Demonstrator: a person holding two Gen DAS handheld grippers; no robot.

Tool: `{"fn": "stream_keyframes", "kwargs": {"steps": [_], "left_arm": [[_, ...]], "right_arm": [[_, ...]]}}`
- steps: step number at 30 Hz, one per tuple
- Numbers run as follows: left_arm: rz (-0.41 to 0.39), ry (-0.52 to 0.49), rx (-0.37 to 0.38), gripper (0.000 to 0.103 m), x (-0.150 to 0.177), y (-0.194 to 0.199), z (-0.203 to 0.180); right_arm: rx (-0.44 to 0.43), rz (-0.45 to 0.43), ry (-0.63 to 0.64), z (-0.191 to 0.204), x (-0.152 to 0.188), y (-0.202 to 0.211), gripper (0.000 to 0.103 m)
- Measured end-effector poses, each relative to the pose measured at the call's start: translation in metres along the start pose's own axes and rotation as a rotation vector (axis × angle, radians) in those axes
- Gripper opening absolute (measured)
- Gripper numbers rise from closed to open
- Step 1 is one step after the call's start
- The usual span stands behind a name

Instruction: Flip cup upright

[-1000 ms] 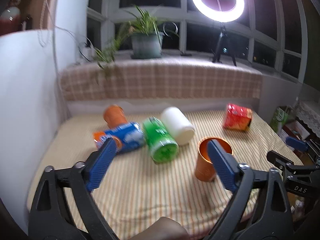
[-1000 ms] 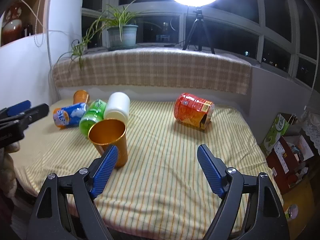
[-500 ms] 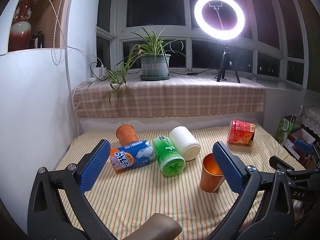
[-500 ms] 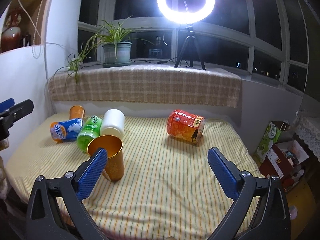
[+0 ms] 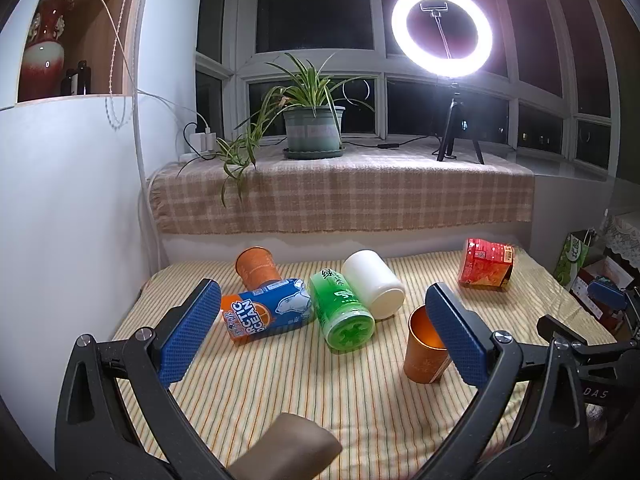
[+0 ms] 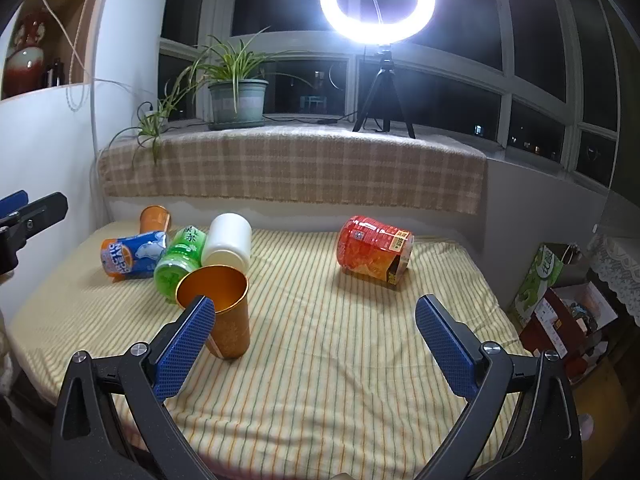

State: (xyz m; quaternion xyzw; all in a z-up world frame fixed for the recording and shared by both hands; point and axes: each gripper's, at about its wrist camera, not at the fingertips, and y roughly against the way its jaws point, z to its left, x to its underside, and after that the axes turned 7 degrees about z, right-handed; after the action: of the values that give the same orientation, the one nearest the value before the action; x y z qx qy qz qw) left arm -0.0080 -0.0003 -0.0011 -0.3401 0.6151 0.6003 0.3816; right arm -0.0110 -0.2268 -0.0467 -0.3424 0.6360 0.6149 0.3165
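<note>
An orange metal cup [image 5: 423,350] stands upright, mouth up, on the striped bed [image 5: 280,392]; it also shows in the right wrist view [image 6: 224,312]. A second orange cup [image 5: 256,269] lies at the back left, also in the right wrist view [image 6: 155,219]. My left gripper [image 5: 324,336] is open and empty, held back above the near edge. My right gripper [image 6: 316,344] is open and empty, to the right of the upright cup, its left finger in front of it.
A blue can [image 5: 266,316], a green bottle [image 5: 340,312] and a white jar [image 5: 374,282] lie together left of the upright cup. A red jar [image 6: 374,250] lies at the back right. Boxes [image 6: 560,312] stand off the bed's right edge.
Both grippers have pulled back and risen away from the bed. The upright cup stays where it stood. Both stay open.
</note>
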Motion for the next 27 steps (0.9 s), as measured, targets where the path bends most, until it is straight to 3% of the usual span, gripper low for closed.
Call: {"fn": "stream_keyframes", "kwargs": {"steps": [27], "left_arm": [[0.008, 0.009, -0.006, 0.103, 0.001, -0.004, 0.004]], "right_arm": [[-0.025, 0.044, -0.002, 0.002, 0.005, -0.011, 0.1]]}}
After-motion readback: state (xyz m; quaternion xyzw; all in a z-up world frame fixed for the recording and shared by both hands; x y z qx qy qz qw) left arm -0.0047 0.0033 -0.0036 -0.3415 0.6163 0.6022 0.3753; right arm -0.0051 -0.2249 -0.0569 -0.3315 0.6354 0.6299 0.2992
